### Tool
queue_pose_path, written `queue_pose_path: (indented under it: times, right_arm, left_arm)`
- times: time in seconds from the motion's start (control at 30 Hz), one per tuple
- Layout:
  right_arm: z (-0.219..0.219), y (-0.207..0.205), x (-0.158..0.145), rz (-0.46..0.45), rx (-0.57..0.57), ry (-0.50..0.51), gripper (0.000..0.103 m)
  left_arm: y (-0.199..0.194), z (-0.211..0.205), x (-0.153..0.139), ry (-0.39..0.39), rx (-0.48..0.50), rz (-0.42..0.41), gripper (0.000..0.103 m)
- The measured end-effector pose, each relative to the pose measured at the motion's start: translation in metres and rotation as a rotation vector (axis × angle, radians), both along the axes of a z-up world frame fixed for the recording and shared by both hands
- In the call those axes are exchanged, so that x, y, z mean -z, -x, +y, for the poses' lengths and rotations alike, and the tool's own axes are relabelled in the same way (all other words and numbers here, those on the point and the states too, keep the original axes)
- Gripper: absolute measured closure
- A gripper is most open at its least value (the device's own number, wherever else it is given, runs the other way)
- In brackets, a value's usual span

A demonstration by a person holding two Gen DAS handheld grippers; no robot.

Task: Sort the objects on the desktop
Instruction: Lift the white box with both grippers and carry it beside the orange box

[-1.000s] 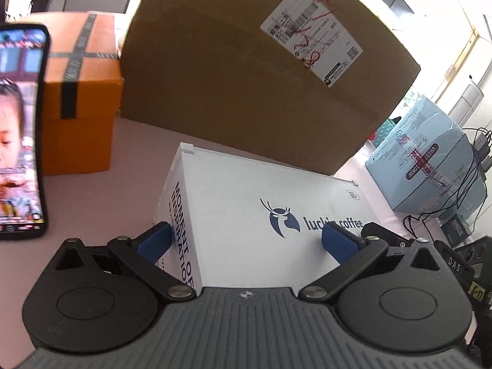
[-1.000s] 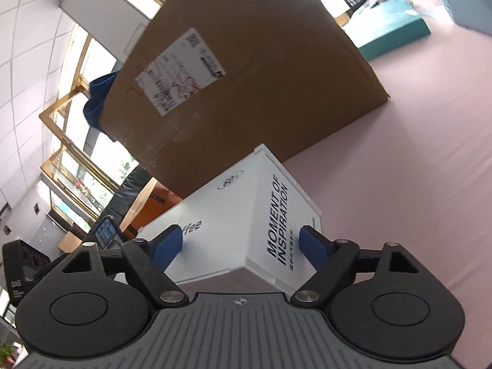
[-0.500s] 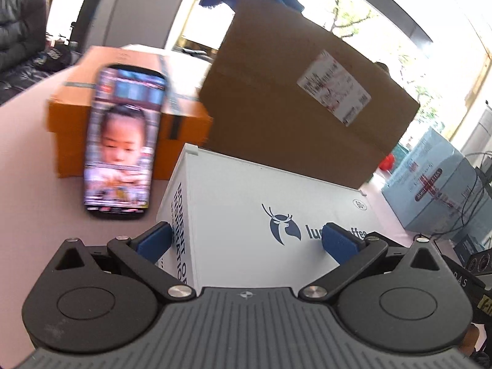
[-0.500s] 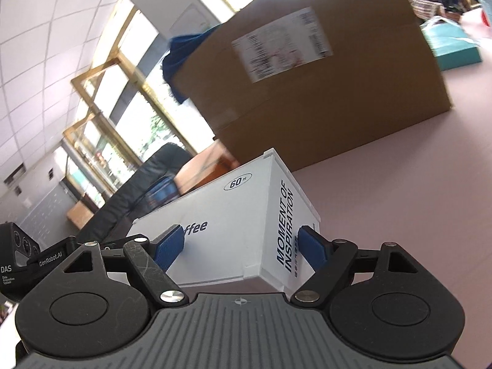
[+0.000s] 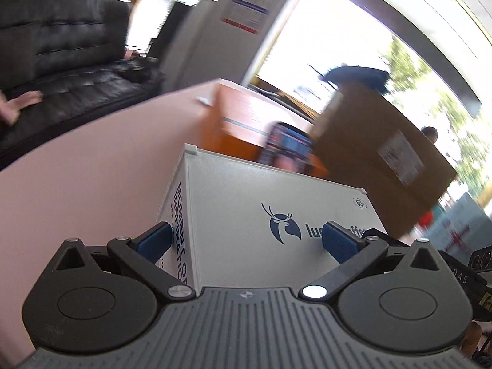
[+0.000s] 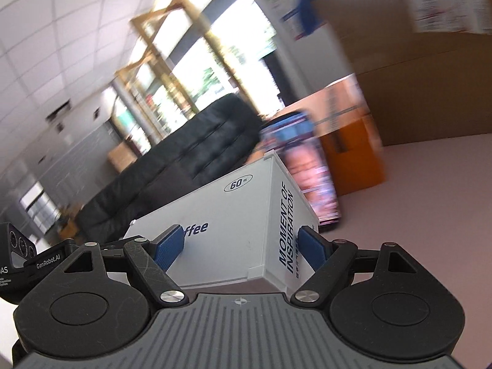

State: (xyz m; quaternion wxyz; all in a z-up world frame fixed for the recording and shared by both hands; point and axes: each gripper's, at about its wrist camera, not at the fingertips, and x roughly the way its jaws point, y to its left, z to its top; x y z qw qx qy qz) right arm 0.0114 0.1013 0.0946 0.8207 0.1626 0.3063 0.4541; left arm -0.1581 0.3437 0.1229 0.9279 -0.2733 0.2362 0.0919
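A white luckin coffee box (image 5: pixel 276 203) is held from two sides. My left gripper (image 5: pixel 246 240) is shut on it, blue pads pressing the "MOMENT OF INSPIRATION" side and the logo face. The right wrist view shows the same box (image 6: pixel 233 215) with my right gripper (image 6: pixel 240 246) shut on its opposite end. Whether the box touches the pink table (image 5: pixel 92 169) is hidden. Both views are motion-blurred.
Behind the box a lit phone (image 5: pixel 287 147) leans on an orange box (image 5: pixel 233 123), beside a big brown carton (image 5: pixel 378 160). A light blue box (image 5: pixel 461 230) is at far right. A black sofa (image 5: pixel 61 61) and a person's hand (image 5: pixel 15 106) lie beyond the table edge.
Both grippers, still shut on the white box, have drawn back and swung left; the carton, orange box and phone now look farther away, and the sofa has come into view.
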Motion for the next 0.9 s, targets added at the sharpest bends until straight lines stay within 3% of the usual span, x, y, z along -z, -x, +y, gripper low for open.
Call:
queue_pose_path:
  times: [0.27, 0.57, 0.77, 0.83, 0.9]
  right_arm:
    - [0.094, 0.014, 0.010, 0.032, -0.157, 0.026, 0.023]
    - [0.149, 0.024, 0.031, 0.074, -0.199, 0.071, 0.023]
    - [0.149, 0.039, 0.028, -0.013, -0.209, 0.085, 0.023]
    - [0.147, 0.044, 0.026, -0.083, -0.165, 0.090, 0.021]
    - [0.140, 0.056, 0.019, -0.206, -0.106, 0.068, 0.017]
  left_arm:
    - [0.053, 0.068, 0.016, 0.022, -0.184, 0.033, 0.000]
    - [0.055, 0.103, 0.037, 0.012, -0.262, 0.110, 0.000]
    - [0.056, 0.106, 0.041, 0.009, -0.250, 0.086, 0.000]
    - [0.052, 0.100, 0.036, -0.068, -0.237, 0.095, 0.002]
    - [0.057, 0.085, 0.024, -0.193, -0.289, 0.087, 0.003]
